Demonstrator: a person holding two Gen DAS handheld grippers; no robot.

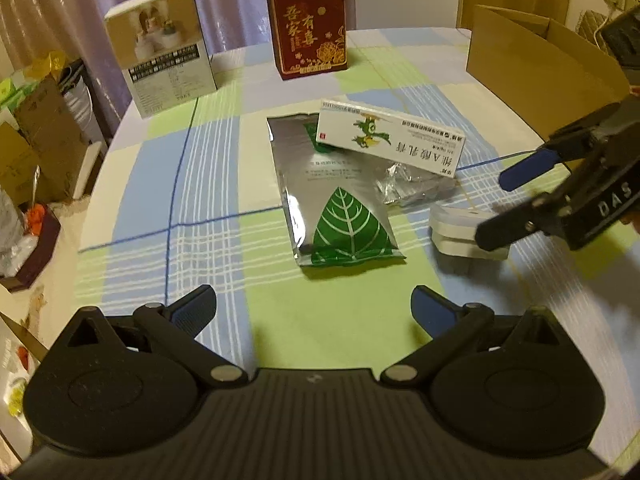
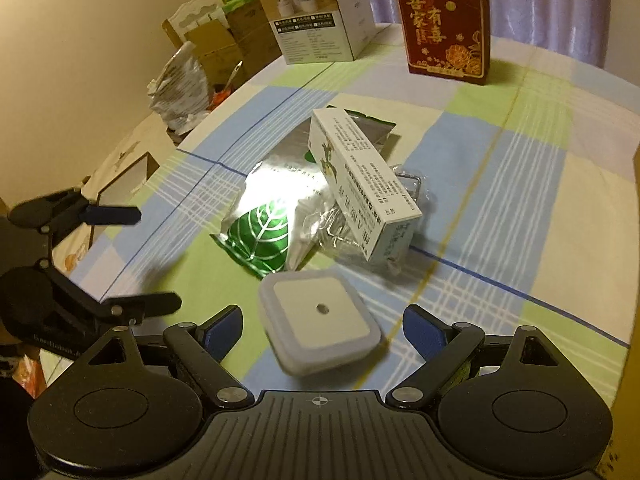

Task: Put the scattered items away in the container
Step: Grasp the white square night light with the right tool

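A silver pouch with a green leaf (image 1: 336,200) lies mid-table. A white medicine box (image 1: 392,136) rests across its far corner, and crumpled clear packaging (image 1: 408,184) lies beside them. A white square plug-in light (image 1: 456,232) lies to the right. My left gripper (image 1: 314,308) stands open and empty, short of the pouch. In the right wrist view my right gripper (image 2: 324,320) is open, with the white light (image 2: 320,312) between its fingers, neither pad touching it. The pouch (image 2: 264,236) and the medicine box (image 2: 360,188) lie beyond. An open cardboard box (image 1: 532,68) stands at the far right.
A red gift box (image 1: 308,24) and a white-and-tan product box (image 1: 160,48) stand upright at the table's far side on the checked cloth (image 1: 208,184). Cartons and bags crowd the floor past the left edge (image 1: 40,152). The left gripper (image 2: 140,260) shows at the left.
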